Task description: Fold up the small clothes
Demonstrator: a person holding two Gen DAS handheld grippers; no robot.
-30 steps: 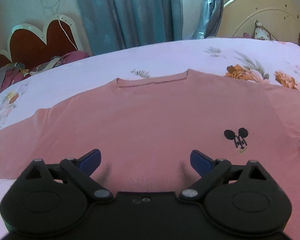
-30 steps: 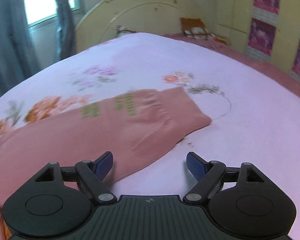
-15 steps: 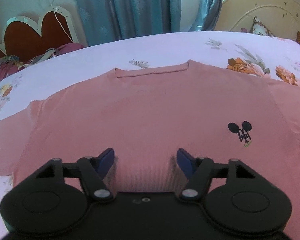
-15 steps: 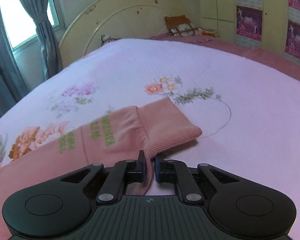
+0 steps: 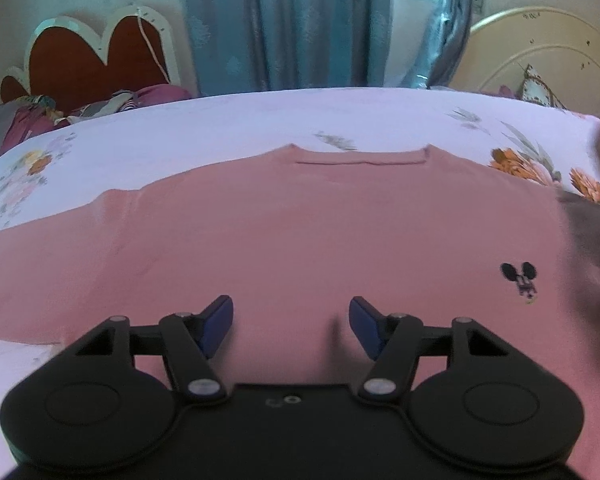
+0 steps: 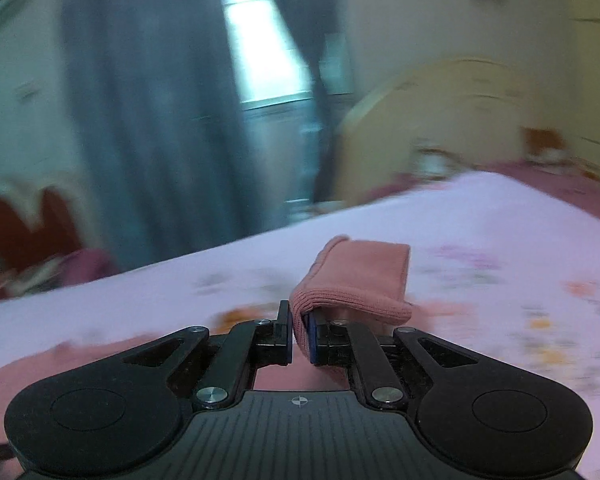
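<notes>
Step in hand, as judged: first sleeve fold of the small dusty-pink knit long-sleeved top (image 5: 300,232), laid flat, neckline toward the upper centre of the left wrist frame, on the lilac floral-print bedsheet (image 5: 219,128). Right gripper (image 6: 301,338) pressed together on the ribbed pink cuff (image 6: 352,280) of the sleeve; cuff lifted clear of the sheet, projecting up and to the right of the fingertips at frame centre, background heavily blurred. Left gripper (image 5: 291,326) half spread, nothing between its blue pads (image 5: 217,326); poised at lower centre of its frame over the hem region of the top, contact with the fabric not determinable. Small black mouse-shaped embroidered motif (image 5: 520,278) at right of that frame, beside a grey-pink blur at the right edge, probably the raised sleeve, not confirmed. Next move, as judged: carry of the pinched cuff across the chest toward the middle of the garment, sleeve kept low and untwisted, with the left gripper steadying the body against drag. Risk noted: bunching at the shoulder seam if the body shifts.
</notes>
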